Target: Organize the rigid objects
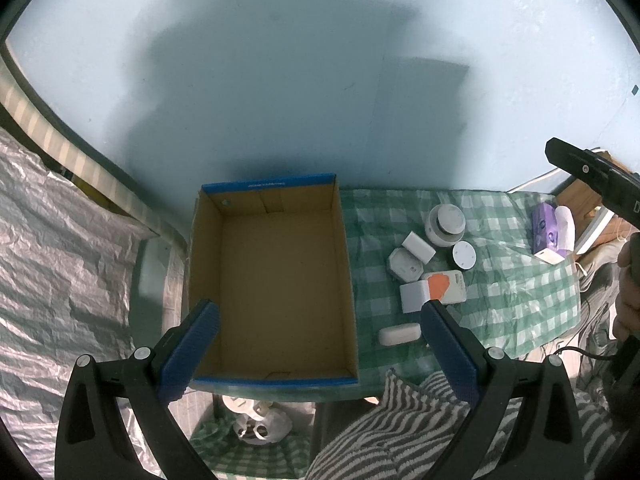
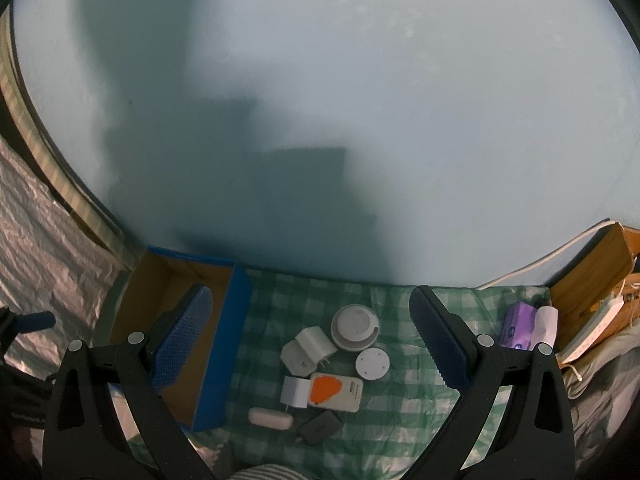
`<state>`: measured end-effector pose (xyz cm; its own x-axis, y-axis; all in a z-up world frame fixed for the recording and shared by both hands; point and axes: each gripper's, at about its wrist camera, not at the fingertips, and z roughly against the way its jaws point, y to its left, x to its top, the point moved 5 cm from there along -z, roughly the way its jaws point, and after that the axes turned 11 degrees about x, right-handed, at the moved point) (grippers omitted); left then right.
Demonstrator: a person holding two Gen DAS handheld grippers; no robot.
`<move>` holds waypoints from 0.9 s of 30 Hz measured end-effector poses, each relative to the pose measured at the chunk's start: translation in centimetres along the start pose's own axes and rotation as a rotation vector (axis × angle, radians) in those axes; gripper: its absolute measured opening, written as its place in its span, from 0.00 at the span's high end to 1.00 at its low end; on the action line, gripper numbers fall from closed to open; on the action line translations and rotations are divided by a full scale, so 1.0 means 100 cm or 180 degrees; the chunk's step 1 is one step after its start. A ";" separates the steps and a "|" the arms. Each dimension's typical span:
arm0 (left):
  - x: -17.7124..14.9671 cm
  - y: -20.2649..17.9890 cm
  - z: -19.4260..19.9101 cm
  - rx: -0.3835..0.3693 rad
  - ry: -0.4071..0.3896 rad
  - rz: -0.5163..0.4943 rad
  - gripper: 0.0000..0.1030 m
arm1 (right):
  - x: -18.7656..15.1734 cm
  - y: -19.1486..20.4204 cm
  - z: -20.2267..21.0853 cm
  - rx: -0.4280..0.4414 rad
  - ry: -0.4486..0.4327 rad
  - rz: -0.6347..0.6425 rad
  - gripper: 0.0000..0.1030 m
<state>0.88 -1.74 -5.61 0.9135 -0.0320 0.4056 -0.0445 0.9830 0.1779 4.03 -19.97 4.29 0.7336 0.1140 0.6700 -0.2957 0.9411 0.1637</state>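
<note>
**Open box on the left, small items heaped on the checked cloth**

At the left, the left gripper [image 1: 316, 320] hangs with its jaws spread wide and empty over a cardboard box [image 1: 272, 280] with blue edges; nothing lies inside it. Just right of the box, on the green checked cloth [image 1: 500, 292], sits a cluster of small things: a white oblong case [image 2: 271, 417], a white cube plug [image 2: 294, 392], an orange-and-white pack [image 2: 334, 392], a dark pouch [image 2: 319, 427], a round white jar [image 2: 355, 326] and a round white lid [image 2: 371, 363]. The right gripper [image 2: 310, 340] hovers above this cluster, jaws wide, gripping nothing. Farther right stands a purple tissue pack [image 2: 518, 326] beside a white roll [image 2: 546, 322].
</note>
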 end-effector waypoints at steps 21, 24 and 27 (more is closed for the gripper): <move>-0.002 0.002 -0.007 -0.0014 0.0010 -0.0008 0.02 | 0.001 -0.002 -0.006 -0.0010 0.0030 0.0019 0.04; 0.002 0.002 -0.007 -0.0014 0.0027 -0.0009 0.02 | 0.002 -0.006 -0.008 -0.0014 0.0040 0.0019 0.04; 0.003 0.002 -0.007 -0.0014 0.0029 -0.0006 0.02 | 0.004 -0.008 -0.010 -0.0014 0.0056 0.0026 0.04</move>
<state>1.44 -1.46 -6.13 0.9172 -0.0324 0.3971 -0.0409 0.9838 0.1747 5.16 -20.36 3.70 0.7419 0.1271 0.6584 -0.2990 0.9416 0.1552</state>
